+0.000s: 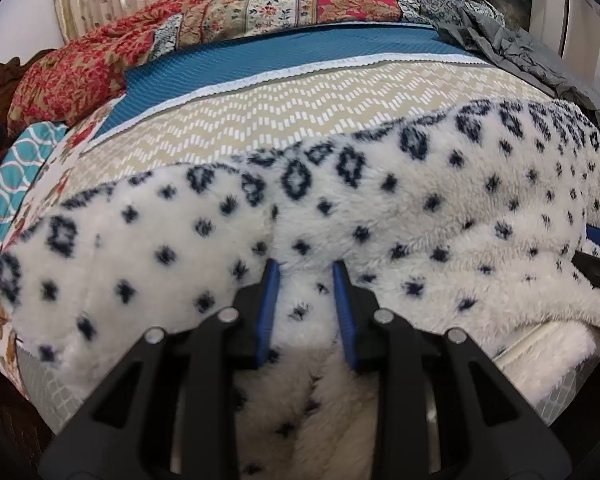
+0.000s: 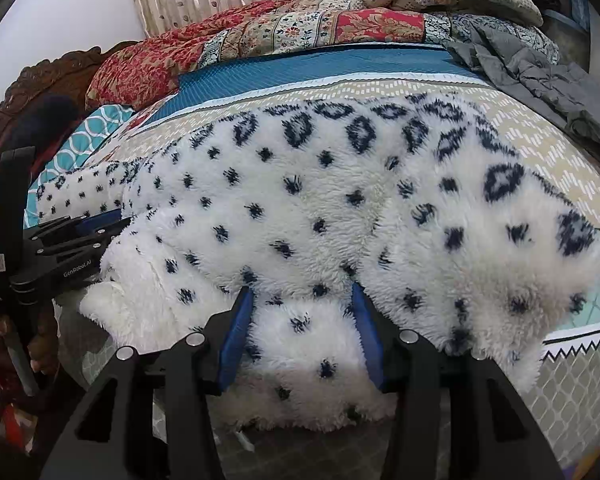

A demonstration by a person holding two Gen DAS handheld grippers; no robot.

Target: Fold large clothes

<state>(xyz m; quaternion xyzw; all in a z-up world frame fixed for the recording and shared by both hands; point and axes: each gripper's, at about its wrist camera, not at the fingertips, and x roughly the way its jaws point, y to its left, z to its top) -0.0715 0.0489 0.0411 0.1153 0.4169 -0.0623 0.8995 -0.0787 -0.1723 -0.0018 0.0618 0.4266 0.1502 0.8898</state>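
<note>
1. The white fleece garment with navy diamond print (image 2: 332, 208) lies spread across the bed (image 2: 548, 148), its long axis running left to right in front of both grippers. One narrower part, apparently a sleeve (image 2: 80, 194), trails toward the left end.

2. The left gripper (image 1: 306, 276) has its 2 blue fingers (image 1: 270, 304) set moderately apart, with a fold of fleece bunched between them at the near edge. Whether the pads are actually pinching cannot be told; fabric fills the gap.

3. The right gripper (image 2: 302, 296) stands somewhat wider, with a thick lump of the same near edge sitting between its fingers (image 2: 236, 336). Again, a firm grip cannot be confirmed.

4. The key relation: both grippers sit on the near long edge, the left gripper (image 2: 72, 236) toward the sleeve end and the right nearer the opposite end. The bulk of the garment lies straight ahead, away from both.

5. My judgement: a fold would carry the near edge forward over the body, across the short axis, with both hands moving together.

6. The deep pile looks bulky and springy, so a shallow pinch may slip.

7. A patchwork quilt (image 1: 260, 12) and a grey garment (image 1: 512, 48) lie well apart at the far side.
</note>
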